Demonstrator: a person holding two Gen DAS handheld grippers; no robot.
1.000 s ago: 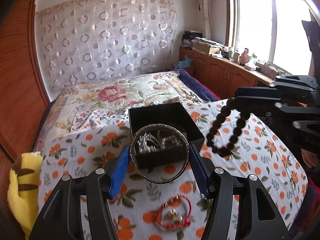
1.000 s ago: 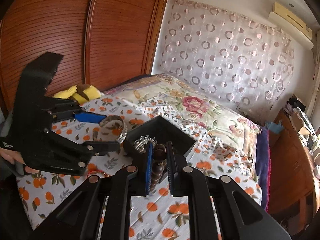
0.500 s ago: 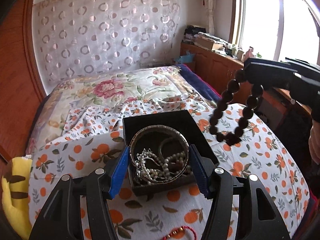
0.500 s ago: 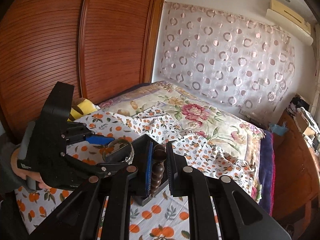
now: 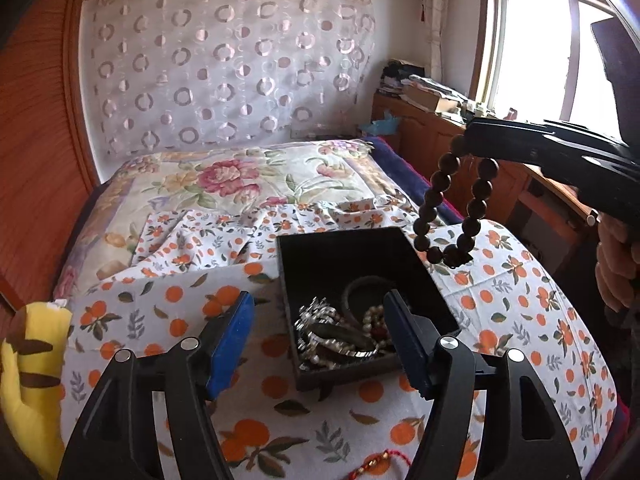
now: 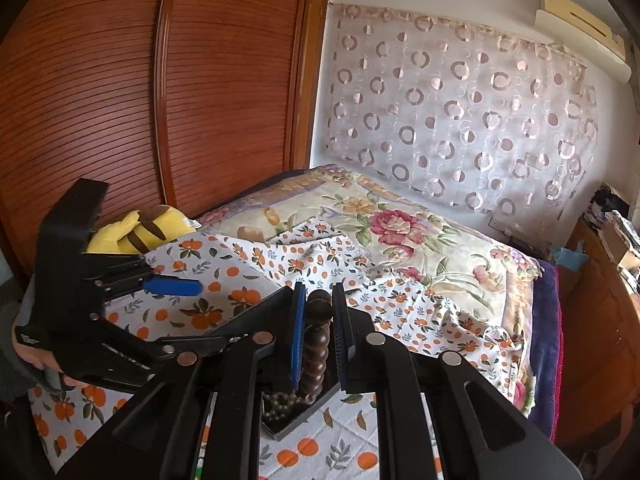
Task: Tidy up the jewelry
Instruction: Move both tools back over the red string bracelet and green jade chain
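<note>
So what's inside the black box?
The black box holds a silver bangle, pearl beads and a dark ring. Whatever lies under that pile is hidden.

No legible text, label or number anywhere.

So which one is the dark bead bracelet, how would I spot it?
Find the bed's orange-print cloth and the open black box on it. The bead bracelet hangs in the air over the box's far right corner, pinched in the right tool. Unlike the silvery jumble in the box, it is a loop of big dark round beads.
</note>
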